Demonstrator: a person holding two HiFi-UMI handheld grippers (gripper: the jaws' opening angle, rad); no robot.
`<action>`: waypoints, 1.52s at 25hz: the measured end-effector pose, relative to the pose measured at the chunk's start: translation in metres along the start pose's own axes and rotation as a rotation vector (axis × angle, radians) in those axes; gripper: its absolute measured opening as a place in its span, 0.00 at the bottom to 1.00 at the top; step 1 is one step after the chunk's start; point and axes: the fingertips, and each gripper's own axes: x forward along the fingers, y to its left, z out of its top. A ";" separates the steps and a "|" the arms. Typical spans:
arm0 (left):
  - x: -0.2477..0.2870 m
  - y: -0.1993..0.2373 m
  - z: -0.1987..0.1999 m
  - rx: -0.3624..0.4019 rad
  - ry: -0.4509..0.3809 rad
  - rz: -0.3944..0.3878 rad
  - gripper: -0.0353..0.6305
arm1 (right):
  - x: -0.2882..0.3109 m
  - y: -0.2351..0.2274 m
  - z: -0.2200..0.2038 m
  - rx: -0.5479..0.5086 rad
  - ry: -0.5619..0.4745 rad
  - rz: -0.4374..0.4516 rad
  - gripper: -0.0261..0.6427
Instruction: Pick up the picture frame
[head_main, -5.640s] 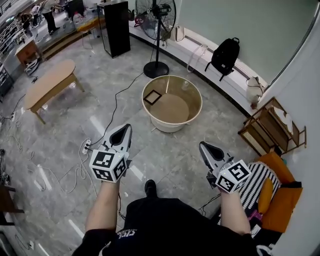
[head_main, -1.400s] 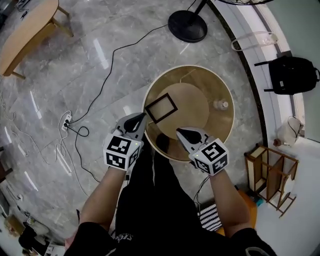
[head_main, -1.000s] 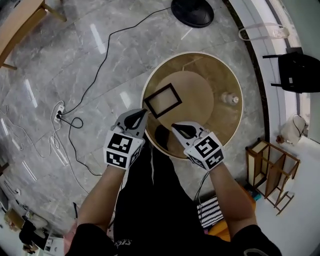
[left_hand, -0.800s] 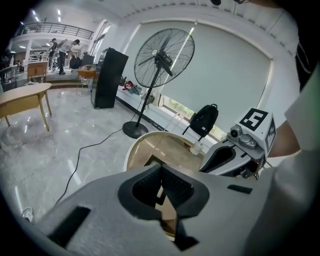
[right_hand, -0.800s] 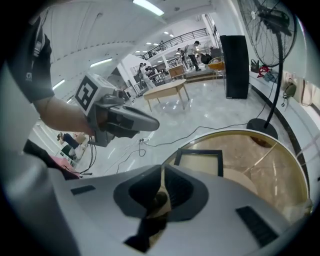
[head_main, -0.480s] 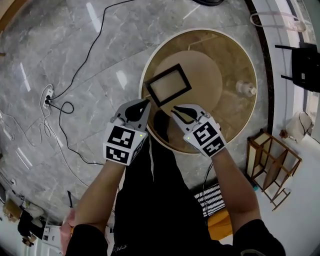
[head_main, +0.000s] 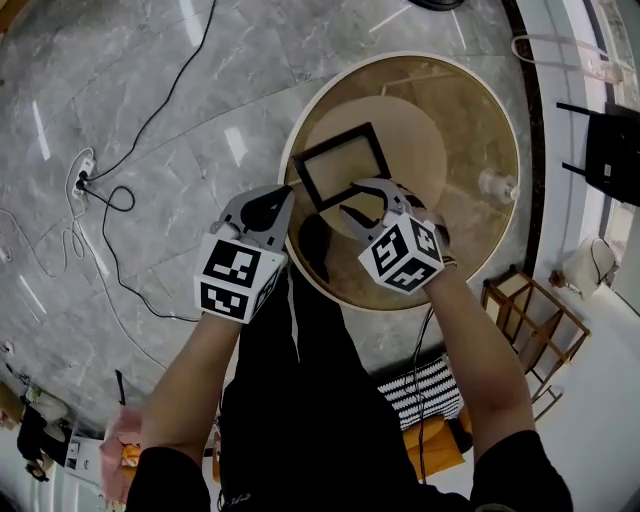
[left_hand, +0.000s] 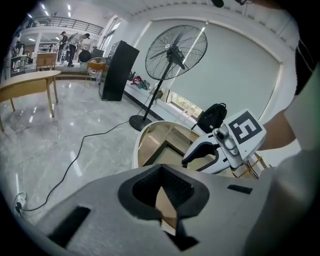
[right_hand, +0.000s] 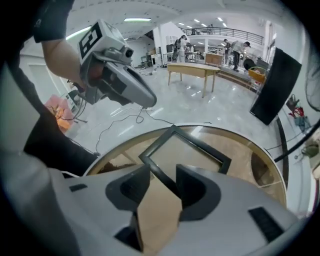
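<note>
A black picture frame (head_main: 340, 165) lies flat on the round table (head_main: 500, 240), towards its left side. My right gripper (head_main: 358, 197) hangs over the frame's near edge. Its jaws are opening, and in the right gripper view the frame's edge (right_hand: 161, 172) runs between the fingers of the right gripper (right_hand: 162, 175) with the pads clear of it. My left gripper (head_main: 281, 196) is shut and empty, just left of the frame over the table's rim. In the left gripper view the left gripper (left_hand: 161, 172) faces the frame (left_hand: 172, 146) and the right gripper (left_hand: 200, 152).
A small clear bottle (head_main: 493, 185) stands on the table's right side. A cable and power strip (head_main: 80, 175) lie on the marble floor to the left. A wooden rack (head_main: 530, 320) and striped mat (head_main: 430, 395) sit right of me. A standing fan (left_hand: 172, 55) is behind the table.
Both grippers have sunk towards the table. The right gripper has rolled, opened its jaws and come over the frame's near edge. The left stays shut.
</note>
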 end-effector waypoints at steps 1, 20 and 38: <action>-0.001 -0.001 -0.001 0.002 0.002 -0.001 0.07 | 0.004 -0.002 -0.001 -0.031 0.015 0.006 0.30; -0.011 -0.003 -0.009 -0.037 -0.014 0.008 0.07 | 0.023 -0.003 -0.029 -0.422 0.254 0.003 0.21; -0.032 -0.020 -0.036 -0.048 0.002 -0.011 0.07 | 0.027 0.004 -0.034 -0.523 0.342 -0.073 0.18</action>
